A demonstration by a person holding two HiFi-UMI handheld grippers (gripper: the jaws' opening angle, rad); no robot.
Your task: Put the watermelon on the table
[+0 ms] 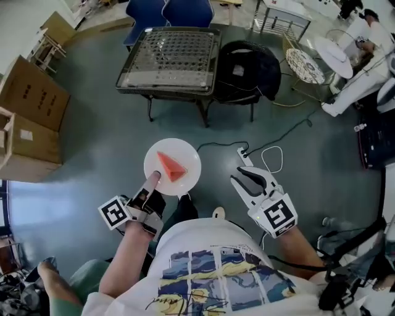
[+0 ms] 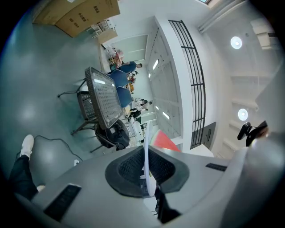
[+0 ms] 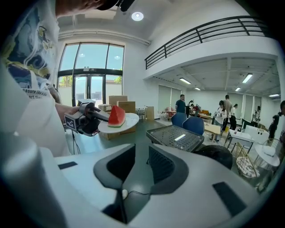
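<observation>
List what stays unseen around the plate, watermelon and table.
- Head view: left gripper, lower jaw hidden beneath the plate.
- Head view: table legs mostly hidden by its top.
- Left gripper view: plate edge-on, its face hidden; watermelon partly behind that claw.

Grey floor (image 1: 92,142), cardboard boxes (image 1: 28,102), blue chairs (image 1: 185,12), tall windows (image 3: 89,67)

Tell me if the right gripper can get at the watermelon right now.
Probably yes. The right gripper is open and empty, and the watermelon lies uncovered on the plate that the left gripper holds by its rim beside it, with only open air between them.
</observation>
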